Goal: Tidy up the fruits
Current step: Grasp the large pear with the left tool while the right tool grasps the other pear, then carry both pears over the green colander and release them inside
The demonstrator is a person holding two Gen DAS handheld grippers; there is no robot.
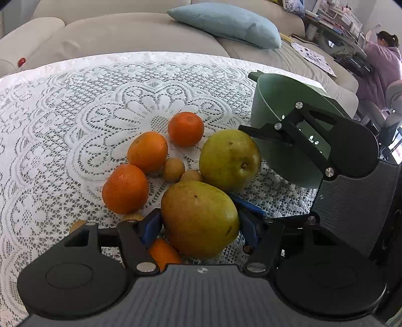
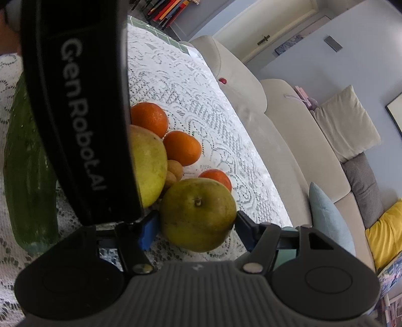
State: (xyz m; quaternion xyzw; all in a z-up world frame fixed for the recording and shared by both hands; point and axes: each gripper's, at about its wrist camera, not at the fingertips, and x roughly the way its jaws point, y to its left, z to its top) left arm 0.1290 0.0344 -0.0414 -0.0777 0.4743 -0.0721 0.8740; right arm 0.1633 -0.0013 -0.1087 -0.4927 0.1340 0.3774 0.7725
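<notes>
On the lace tablecloth (image 1: 75, 113) lies a heap of fruit. My left gripper (image 1: 198, 216) is shut on the near yellow-green pear (image 1: 198, 218), a blue pad touching each of its sides. The far pear (image 1: 230, 159) lies stem outward, and in the right wrist view it sits as the pear (image 2: 198, 216) between the tips of my right gripper (image 2: 196, 215). That gripper is open, with a slim gap at its left pad (image 2: 148, 231). Three oranges (image 1: 147, 152) and small brown fruits (image 1: 173, 169) lie beside the pears. The left gripper's black body (image 2: 75, 113) hides part of the near pear.
A pale green bowl (image 1: 271, 100) stands at the table's right, behind the right gripper's finger (image 1: 253, 132). A dark green blurred object (image 2: 27, 163) stands at the left. A beige sofa (image 1: 125, 32) with a blue cushion (image 1: 226, 24) runs behind the table. A person sits far right.
</notes>
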